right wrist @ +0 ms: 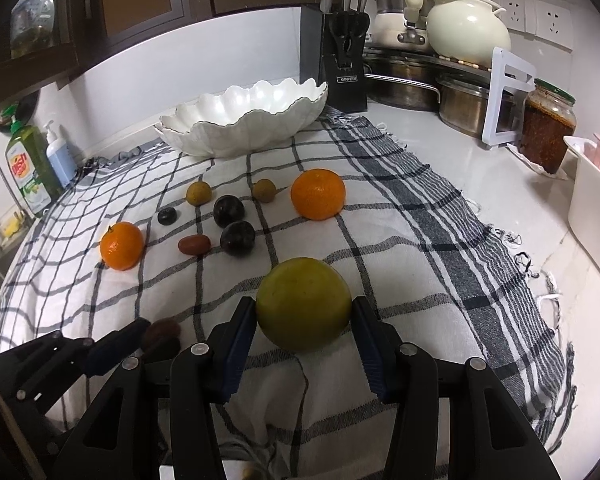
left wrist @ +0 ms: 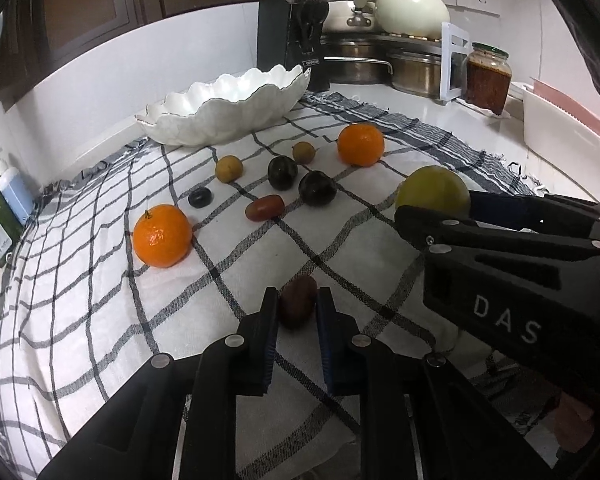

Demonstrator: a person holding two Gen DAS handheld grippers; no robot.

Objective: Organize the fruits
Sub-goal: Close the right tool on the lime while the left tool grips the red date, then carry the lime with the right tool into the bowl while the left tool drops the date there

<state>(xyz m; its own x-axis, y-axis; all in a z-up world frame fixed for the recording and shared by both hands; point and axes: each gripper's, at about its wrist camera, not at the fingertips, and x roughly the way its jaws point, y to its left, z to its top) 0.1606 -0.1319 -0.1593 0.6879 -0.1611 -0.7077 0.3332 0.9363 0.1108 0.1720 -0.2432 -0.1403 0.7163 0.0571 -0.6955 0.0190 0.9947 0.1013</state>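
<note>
My left gripper [left wrist: 297,300] is shut on a small dark red fruit [left wrist: 298,310] that rests low on the checked cloth [left wrist: 100,320]. In the right wrist view that gripper [right wrist: 156,336] and its fruit [right wrist: 162,330] appear at the lower left. My right gripper [right wrist: 302,312] is shut on a large yellow-green round fruit [right wrist: 304,300], one pad on each side; in the left wrist view it [left wrist: 436,204] comes in from the right with that fruit [left wrist: 432,188]. Farther off lie two oranges [right wrist: 318,194] [right wrist: 122,246], two dark plums [right wrist: 229,210] [right wrist: 238,238], two small tan fruits [right wrist: 199,193] [right wrist: 264,190], a small dark berry [right wrist: 167,216] and a reddish oblong fruit [right wrist: 194,245].
A white scalloped bowl [right wrist: 260,128] stands at the cloth's far edge. Behind it are a knife block [right wrist: 346,68], steel pots [right wrist: 464,108], a cream pot [right wrist: 468,28] and a jar [right wrist: 548,128]. Soap bottles [right wrist: 32,168] stand far left, a white tub [right wrist: 592,208] at right.
</note>
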